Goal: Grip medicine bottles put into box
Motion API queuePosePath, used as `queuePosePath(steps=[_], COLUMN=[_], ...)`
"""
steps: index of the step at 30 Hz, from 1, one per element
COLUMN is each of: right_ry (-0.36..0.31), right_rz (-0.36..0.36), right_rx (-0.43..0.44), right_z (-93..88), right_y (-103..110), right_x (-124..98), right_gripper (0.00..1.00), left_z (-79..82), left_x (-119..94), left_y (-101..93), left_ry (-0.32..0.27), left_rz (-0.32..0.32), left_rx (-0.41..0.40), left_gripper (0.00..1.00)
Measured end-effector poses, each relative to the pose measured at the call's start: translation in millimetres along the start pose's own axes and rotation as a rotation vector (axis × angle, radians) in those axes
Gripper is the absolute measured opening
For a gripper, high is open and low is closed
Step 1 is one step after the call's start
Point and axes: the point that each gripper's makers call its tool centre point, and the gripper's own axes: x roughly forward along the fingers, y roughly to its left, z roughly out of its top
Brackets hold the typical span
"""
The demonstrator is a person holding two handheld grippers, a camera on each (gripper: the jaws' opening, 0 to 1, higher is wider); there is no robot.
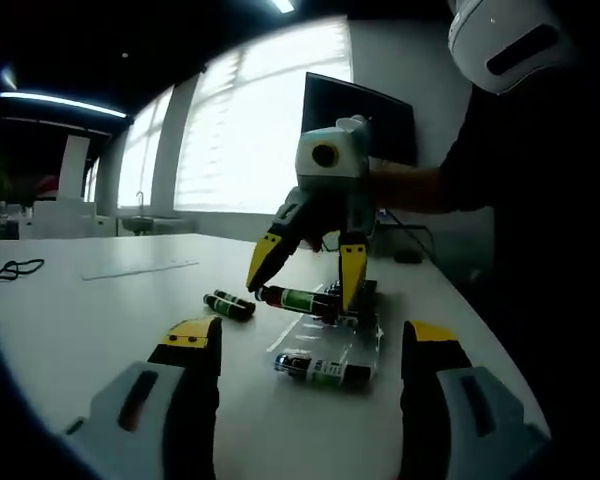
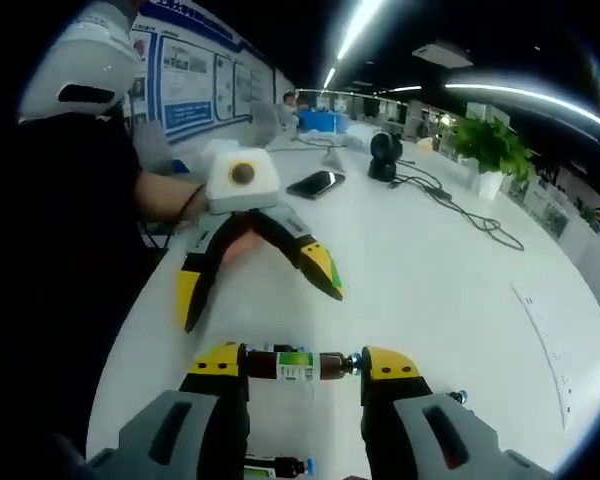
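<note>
Spreading wide under everything, the white counter [image 1: 100, 300] carries the whole job, and on it lies the clear shallow box [image 1: 365, 345], low-walled and see-through, near the counter's edge. In the left gripper view one medicine bottle [image 1: 323, 371] with a green label already lies on its side within the box, so at least one piece of the work looks done. The right tongs [image 1: 310, 290] hang over the box's far end, closed across a second green-labelled bottle [image 1: 298, 300] held crosswise between the yellow tips; the right gripper view shows that same bottle [image 2: 292, 364] pinched end to end, and I judge it is about to be set down inside. The left tongs [image 1: 310, 345] stand wide open with nothing between them, pointed toward the box from nearby. Just beside the box, out on the bare counter, a dark loose bottle [image 1: 228, 305] waits to be picked up. So the task seems roughly midway: one in, one in hand, one left that can be seen.
</note>
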Motion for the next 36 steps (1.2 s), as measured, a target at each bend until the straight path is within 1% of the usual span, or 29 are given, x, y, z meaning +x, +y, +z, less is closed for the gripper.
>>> queuePosePath(steps=[4,8,11,14,18,20,21,23,24,25,26,28,30,33,35,36], right_ry=[-0.016,-0.005,0.0,-0.016,-0.015,-0.009,-0.005,-0.011,-0.011,-0.014,-0.016,-0.023,-0.037,-0.087,-0.109,-0.121], right_rz=[0.013,0.03,0.034,0.031,0.028,0.029,0.027,0.027,0.023,0.025,0.012,0.003,0.005,0.002,-0.014,-0.036], right_rx=[0.002,0.002,0.001,0.024,0.021,0.005,-0.005,0.004,-0.008,-0.017,-0.023,-0.024,-0.003,0.038,0.062,0.067], right_z=[-2.2,-8.6,-11.3,-12.6,-16.1,-18.3,-19.5,-18.2,-18.5,-17.8,-17.5,-16.4,-14.5,-7.3,-5.1,-6.2], right_y=[9.4,19.5,23.2,26.4,31.5,34.0,33.8,33.1,32.4,32.0,30.2,28.5,28.9,29.5,25.7,20.5], right_x=[4.6,10.2,12.1,14.9,20.1,22.9,23.3,22.3,22.2,21.2,21.1,21.1,19.9,14.9,10.4,7.6], right_gripper=[0.4,0.4,0.4,0.4,0.4,0.4,0.4,0.4,0.39,0.32,0.29,0.29,0.31,0.31,0.3,0.28], left_z=[-1.3,-1.1,0.1,0.5,0.2,0.0,-0.3,-0.9,-1.2,-1.4,-1.4,-1.3,-1.4,-2.3,-2.8,-3.0], left_x=[-1.0,-2.7,-3.3,-3.4,-3.1,-3.0,-3.0,-2.8,-2.8,-2.7,-2.7,-2.8,-2.8,-2.4,-2.1,-2.0], left_y=[-4.3,-6.2,-5.5,-5.2,-5.1,-5.0,-5.1,-5.3,-5.2,-5.0,-4.7,-4.0,-3.8,-3.8,-3.5,-3.4], left_ry=[0.007,0.005,-0.003,-0.005,-0.005,-0.004,-0.003,0.0,0.002,0.003,0.003,0.001,0.002,0.006,0.008,0.009], left_rz=[-0.003,-0.003,-0.001,-0.001,-0.003,-0.006,-0.007,-0.007,-0.007,-0.006,-0.004,-0.002,0.0,-0.001,-0.001,-0.002], left_rx=[0.008,0.005,0.001,0.001,0.002,0.001,0.002,0.004,0.004,0.004,0.004,0.004,0.004,0.004,0.003,0.004], left_gripper=[0.65,0.65,0.65,0.65,0.65,0.66,0.66,0.66,0.66,0.66,0.66,0.66,0.66,0.65,0.65,0.65])
